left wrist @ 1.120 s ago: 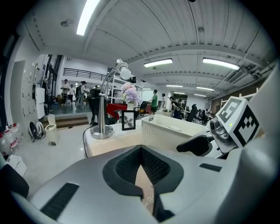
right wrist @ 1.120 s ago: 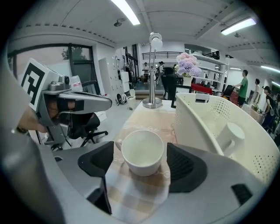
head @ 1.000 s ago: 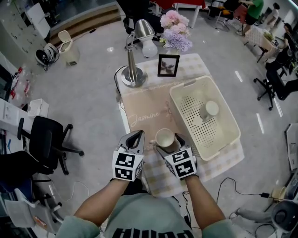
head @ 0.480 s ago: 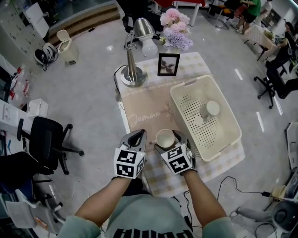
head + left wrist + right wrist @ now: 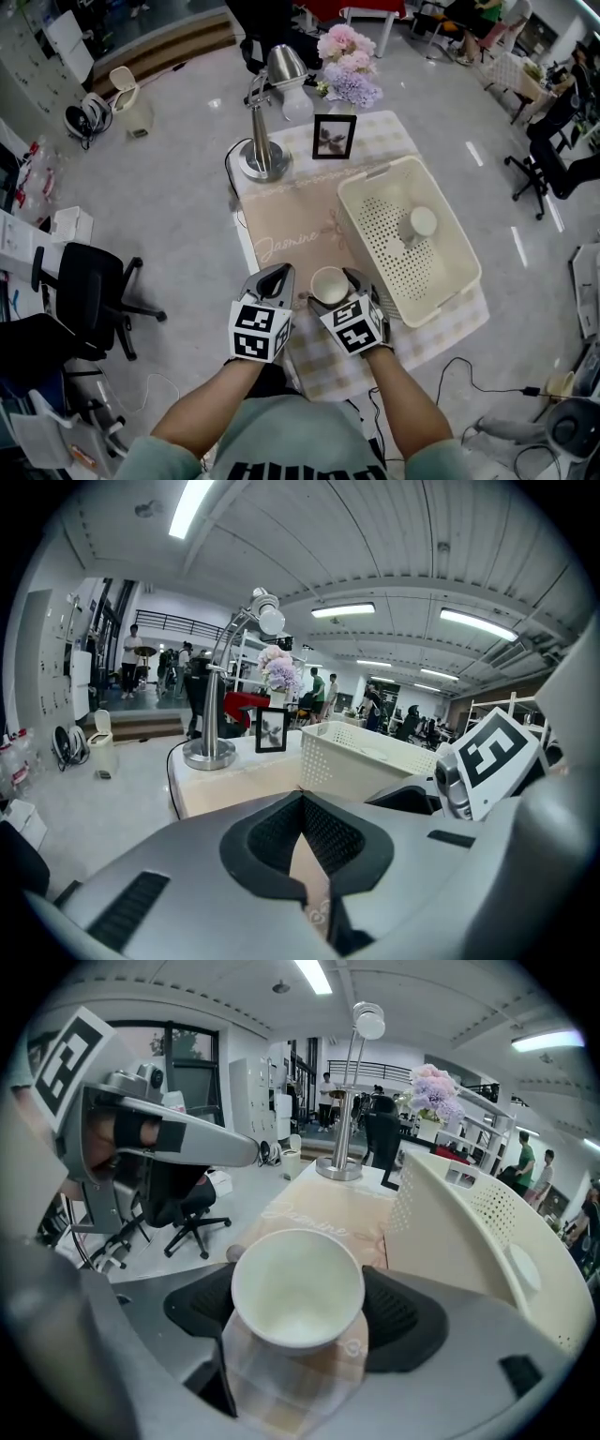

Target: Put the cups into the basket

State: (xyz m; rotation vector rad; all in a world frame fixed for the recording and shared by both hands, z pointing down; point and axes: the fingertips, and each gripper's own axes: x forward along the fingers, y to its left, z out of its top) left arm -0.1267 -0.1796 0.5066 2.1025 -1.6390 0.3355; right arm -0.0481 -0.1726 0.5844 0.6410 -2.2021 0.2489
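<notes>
Creams, beiges and checks

The cup (image 5: 329,284) and dotted-hole basket (image 5: 444,300) are cream; the bench (image 5: 384,136) cloth is beige-and-white checked, its runner (image 5: 291,220) plain beige; flowers (image 5: 349,56) pink and lilac; frame (image 5: 334,137) black.

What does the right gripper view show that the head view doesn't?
Only the right gripper view: the pads pressed on both sides of the cup, seen close up. Only the head view: a second cup inside the basket. Both: the held cup, the basket, the lamp, the flowers and the left gripper.
</notes>
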